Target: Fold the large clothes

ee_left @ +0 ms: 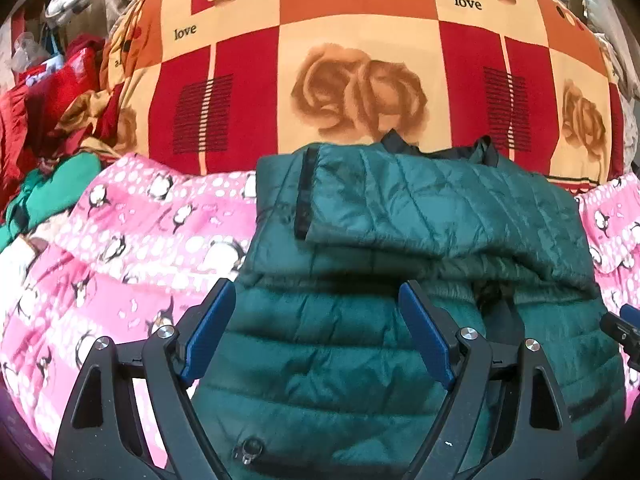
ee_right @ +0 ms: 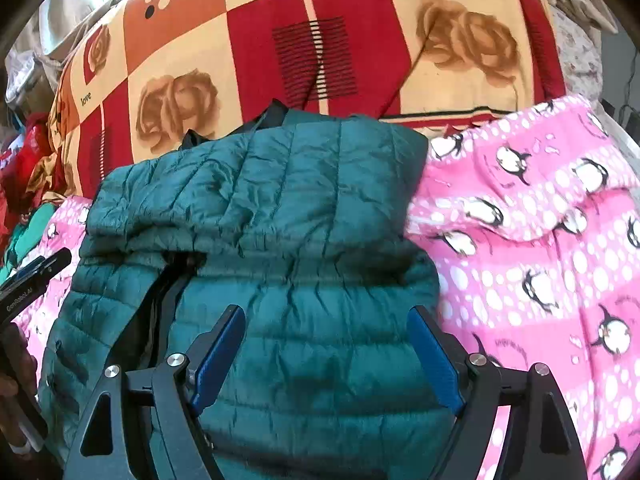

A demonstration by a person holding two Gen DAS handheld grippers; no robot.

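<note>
Left gripper (ee_left: 316, 300) nearest the lens: blue pads spread wide, nothing pinched, hanging over the lower hem half of the green puffer jacket (ee_left: 360, 340). Left of it, a pink penguin-print blanket (ee_left: 132, 264) serves as the folding surface; further left, a heap of red and green clothes (ee_left: 48, 128), likely waiting their turn.

Jacket sits mid-bed, front up, zipper running down the centre. Its upper part, with one sleeve (ee_left: 420, 200), is already doubled over the body; probably a first fold to narrow the bulk.

Right gripper (ee_right: 326, 328): fingers likewise released, gaping, empty, poised above the jacket's right half. Whether pads brush the fabric, cannot tell. Beyond lies a red-and-orange rose bedsheet (ee_right: 360, 20).

Judgement: both tools freed, placed either side of the zipper, ready for the bottom hem.
</note>
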